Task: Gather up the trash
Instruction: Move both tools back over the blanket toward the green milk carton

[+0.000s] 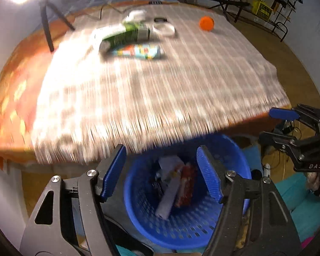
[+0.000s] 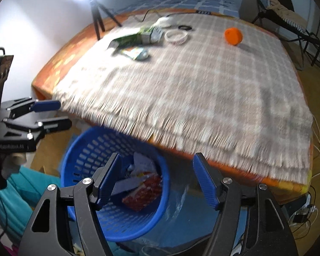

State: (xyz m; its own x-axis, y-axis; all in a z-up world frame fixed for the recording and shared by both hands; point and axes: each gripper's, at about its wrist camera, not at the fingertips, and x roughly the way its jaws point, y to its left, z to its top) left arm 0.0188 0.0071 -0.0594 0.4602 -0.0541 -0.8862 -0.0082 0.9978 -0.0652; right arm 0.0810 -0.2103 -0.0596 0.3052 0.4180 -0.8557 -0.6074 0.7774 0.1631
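Left wrist view showed the left gripper (image 1: 161, 173) spread and empty above the blue perforated plastic basket (image 1: 234, 155); the green carton (image 1: 125, 34) lay far ahead, long axis crosswise; the right gripper (image 2: 156, 179) was equally spread, similarly distant.

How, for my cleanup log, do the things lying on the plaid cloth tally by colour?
Green: 1, carton
Pale multicoloured: 1, packet
White: 2, open ring and crumpled wad
Orange: 1, round object
Black: 1, small loop, blurred
Total: 6
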